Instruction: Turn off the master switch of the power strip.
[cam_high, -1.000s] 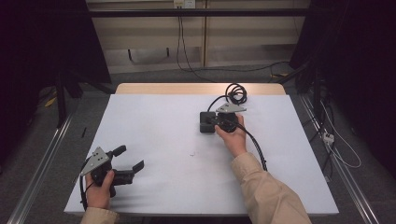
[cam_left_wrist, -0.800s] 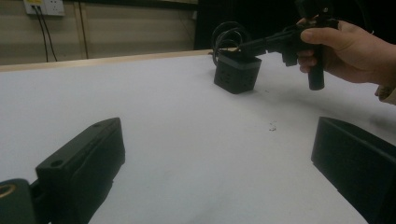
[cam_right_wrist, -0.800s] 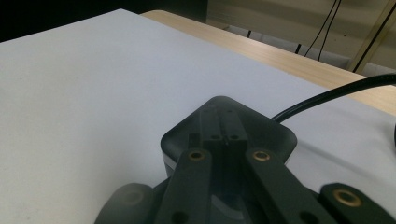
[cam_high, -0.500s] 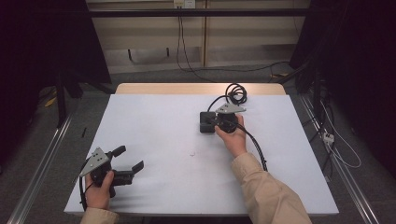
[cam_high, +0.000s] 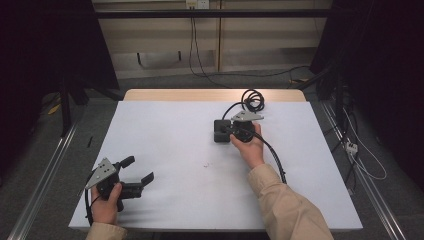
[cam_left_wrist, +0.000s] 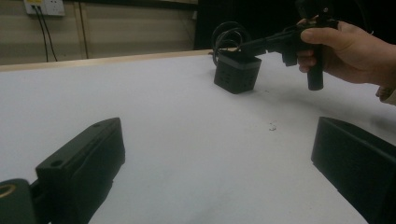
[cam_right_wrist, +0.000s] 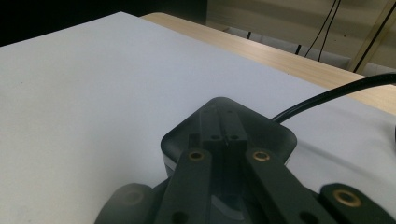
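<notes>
The landmark here is a small black box (cam_high: 222, 130), a squat cube with rounded corners and slots in its side, standing on the white table (cam_high: 165, 125) toward the far edge, right of the middle. A black cable (cam_high: 251, 98) runs from the box into a loose coil just beyond it. Your right gripper (cam_high: 231, 131) rests on top of the box, its jaws brought together tip to tip over the middle of the lid; they look closed on nothing, pressing or resting there, though whether they pinch a small part of the lid is too fine to tell. Your right hand (cam_high: 250, 144) is just on the near right side of the box. Your left gripper (cam_high: 139, 173) is well apart from the box, at the near left corner of the table, jaws spread wide and empty, pointing toward the box. To lift the box, you would probably do best to open the right jaws and bring them down around two opposite walls, since a grip on the flat lid gives little hold. Keep the cable slack so it does not tug the box sideways.
</notes>
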